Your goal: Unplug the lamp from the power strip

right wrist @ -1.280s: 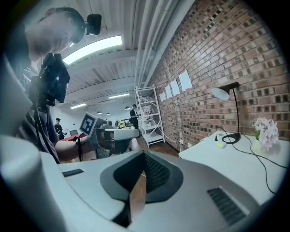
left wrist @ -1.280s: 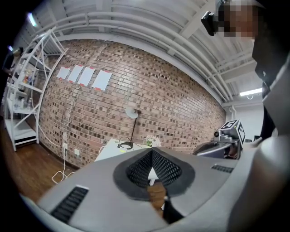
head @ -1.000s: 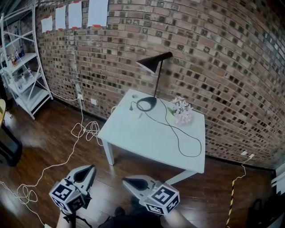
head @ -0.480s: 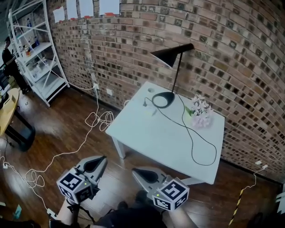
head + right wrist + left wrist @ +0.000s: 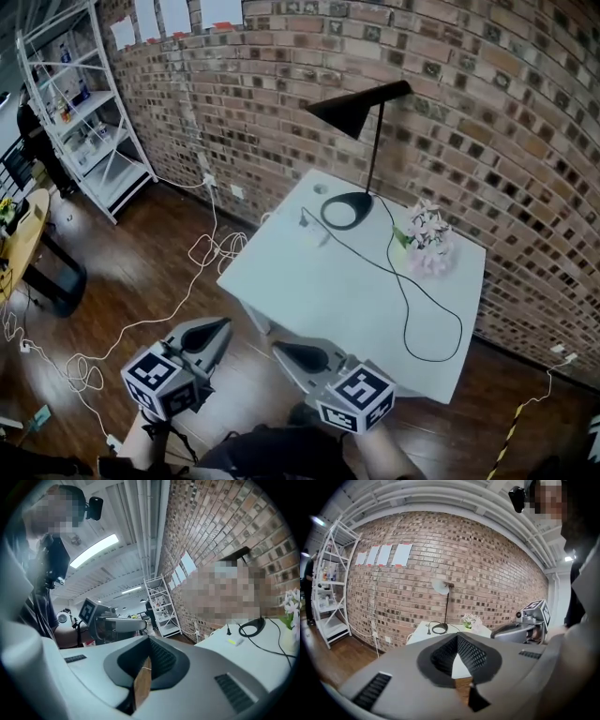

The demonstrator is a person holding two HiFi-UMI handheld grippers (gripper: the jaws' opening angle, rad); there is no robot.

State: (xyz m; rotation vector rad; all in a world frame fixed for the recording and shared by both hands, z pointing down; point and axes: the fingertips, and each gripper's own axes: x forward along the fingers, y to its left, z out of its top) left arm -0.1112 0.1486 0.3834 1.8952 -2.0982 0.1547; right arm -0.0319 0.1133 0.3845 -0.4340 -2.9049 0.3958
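**Lamp on white table, both claws clenched empty**

Rough red-brown brick wall (image 5: 487, 141) bears paper sheets (image 5: 220, 11), print too small to read. Smooth white table (image 5: 319, 291) carries the black lamp (image 5: 361, 103): cone shade, thin stem, round base. Grey left gripper (image 5: 225, 323) and right gripper (image 5: 277, 348), with checkered marker cubes (image 5: 164, 382), hover short of the table. Thin black cord (image 5: 412, 300) loops across the tabletop; its plug (image 5: 304, 221) lies beside the base.
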